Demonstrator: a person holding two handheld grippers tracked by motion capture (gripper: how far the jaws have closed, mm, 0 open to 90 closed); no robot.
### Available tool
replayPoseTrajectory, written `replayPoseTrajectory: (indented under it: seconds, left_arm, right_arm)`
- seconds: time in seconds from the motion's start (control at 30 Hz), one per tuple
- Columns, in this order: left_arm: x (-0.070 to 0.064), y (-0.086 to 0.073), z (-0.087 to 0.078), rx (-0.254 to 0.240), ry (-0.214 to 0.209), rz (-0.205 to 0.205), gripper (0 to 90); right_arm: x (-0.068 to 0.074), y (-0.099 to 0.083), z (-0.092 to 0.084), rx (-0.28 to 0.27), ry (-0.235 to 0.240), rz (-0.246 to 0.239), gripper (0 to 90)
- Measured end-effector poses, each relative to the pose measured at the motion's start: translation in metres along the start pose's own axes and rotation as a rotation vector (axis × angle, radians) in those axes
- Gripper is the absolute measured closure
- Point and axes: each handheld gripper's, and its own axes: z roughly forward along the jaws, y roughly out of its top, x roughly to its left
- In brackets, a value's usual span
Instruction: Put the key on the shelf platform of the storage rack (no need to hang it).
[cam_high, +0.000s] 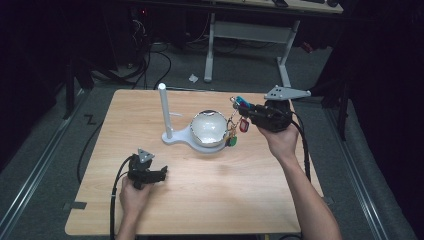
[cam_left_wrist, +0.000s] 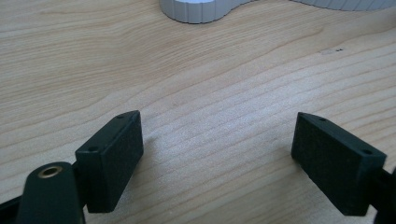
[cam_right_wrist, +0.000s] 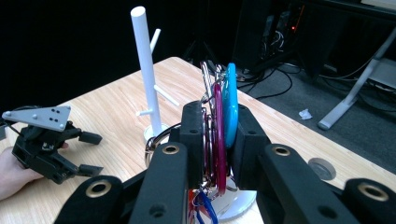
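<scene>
My right gripper (cam_high: 246, 111) (cam_right_wrist: 216, 135) is shut on a bunch of keys and tags (cam_high: 236, 125); a blue tag (cam_right_wrist: 229, 105) and a dark red tag (cam_right_wrist: 217, 140) stand pinched between its pads. The bunch dangles beside a white bowl (cam_high: 210, 128) that rests on the stand's base. A white peg stand (cam_high: 163, 111) (cam_right_wrist: 145, 70) rises left of the bowl. My left gripper (cam_high: 162, 173) (cam_left_wrist: 217, 158) rests low at the table's front left, open, with bare wood between its pads; it shows at the left of the right gripper view (cam_right_wrist: 93, 154).
The wooden table (cam_high: 225, 190) has free surface in front and to the right. The stand's white base (cam_left_wrist: 196, 9) lies ahead of the left gripper. Beyond the far edge are desk legs (cam_high: 285, 60) and cables on the floor.
</scene>
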Motion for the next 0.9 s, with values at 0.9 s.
replayPoseTrajectory:
  seconds: [0.9]
  left_arm:
    - [0.0, 0.0, 0.0, 0.002, -0.001, -0.002, 17.1]
  right_arm:
    - [-0.003, 0.024, 0.054, 0.023, -0.001, 0.019, 77.9]
